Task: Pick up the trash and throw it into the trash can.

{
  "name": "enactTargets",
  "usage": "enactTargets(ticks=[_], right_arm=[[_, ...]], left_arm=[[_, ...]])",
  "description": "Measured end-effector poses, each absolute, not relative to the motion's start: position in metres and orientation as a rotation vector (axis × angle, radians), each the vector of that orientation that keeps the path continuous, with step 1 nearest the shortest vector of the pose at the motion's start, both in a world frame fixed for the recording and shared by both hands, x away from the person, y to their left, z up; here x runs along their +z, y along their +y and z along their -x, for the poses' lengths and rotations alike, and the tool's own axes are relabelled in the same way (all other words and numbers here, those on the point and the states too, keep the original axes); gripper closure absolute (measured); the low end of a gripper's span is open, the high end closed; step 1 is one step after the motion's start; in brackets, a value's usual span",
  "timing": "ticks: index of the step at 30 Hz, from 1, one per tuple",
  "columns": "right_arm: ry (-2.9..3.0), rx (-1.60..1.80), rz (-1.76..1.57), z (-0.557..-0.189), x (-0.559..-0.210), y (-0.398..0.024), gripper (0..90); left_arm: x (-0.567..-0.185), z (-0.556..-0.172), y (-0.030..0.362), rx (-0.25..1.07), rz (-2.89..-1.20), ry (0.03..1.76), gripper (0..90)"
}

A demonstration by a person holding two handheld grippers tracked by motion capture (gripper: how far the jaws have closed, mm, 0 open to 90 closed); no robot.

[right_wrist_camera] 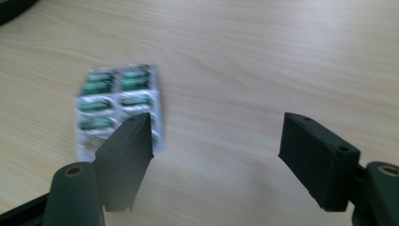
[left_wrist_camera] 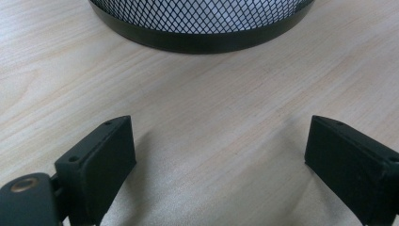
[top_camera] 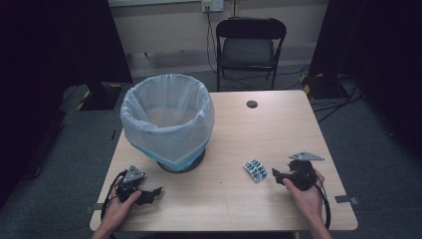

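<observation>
A silver blister pack of green pills (top_camera: 255, 170) lies flat on the wooden table (top_camera: 263, 124), right of centre. My right gripper (top_camera: 275, 175) is just to its right, open, with nothing between its fingers. In the right gripper view the blister pack (right_wrist_camera: 117, 101) lies ahead on the left, partly behind the left jaw, and the right gripper (right_wrist_camera: 216, 141) stands wide open over bare wood. A mesh waste bin (top_camera: 167, 122) lined with a pale blue bag stands at the left of the table. My left gripper (top_camera: 158, 191) is open near the front left edge. Ahead of the left gripper (left_wrist_camera: 219, 150), the bin's black base (left_wrist_camera: 202, 28) shows close.
A black folding chair (top_camera: 250, 45) stands beyond the table's far edge. A round cable hole (top_camera: 252, 104) is in the table at the back. Cables lie on the grey floor at the right. Bare wood lies between the two grippers.
</observation>
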State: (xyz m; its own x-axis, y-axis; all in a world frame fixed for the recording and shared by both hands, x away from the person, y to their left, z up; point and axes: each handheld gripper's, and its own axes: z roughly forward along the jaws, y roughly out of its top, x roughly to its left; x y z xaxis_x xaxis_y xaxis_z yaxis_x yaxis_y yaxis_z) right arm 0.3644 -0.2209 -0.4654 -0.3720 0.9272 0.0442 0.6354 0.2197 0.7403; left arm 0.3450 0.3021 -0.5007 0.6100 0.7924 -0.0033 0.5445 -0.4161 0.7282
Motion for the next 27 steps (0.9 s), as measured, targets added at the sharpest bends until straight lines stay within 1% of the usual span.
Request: enactTargets(ticks=[3, 10, 16, 25, 27], right_arm=[[2.149, 1.024, -1.393, -0.37, -0.468, -0.2, 24.6], [2.193, 1.056, -1.355, -0.377, -0.471, -0.18, 16.9], [2.24, 1.047, -1.323, -0.383, -0.483, -0.166, 17.5], [2.254, 1.015, -1.309, -0.389, -0.494, -0.161, 17.8], [2.247, 1.001, -1.297, -0.388, -0.496, -0.159, 19.2]], left_arm=[[-0.501, -0.345, 0.302, 0.449, -2.127, 1.043, 8.6], [-0.5, -0.346, 0.303, 0.453, -2.131, 1.038, 8.6], [-0.501, -0.345, 0.302, 0.449, -2.127, 1.042, 8.6], [-0.501, -0.345, 0.302, 0.449, -2.127, 1.042, 8.5], [-0.501, -0.345, 0.302, 0.448, -2.127, 1.042, 8.5]])
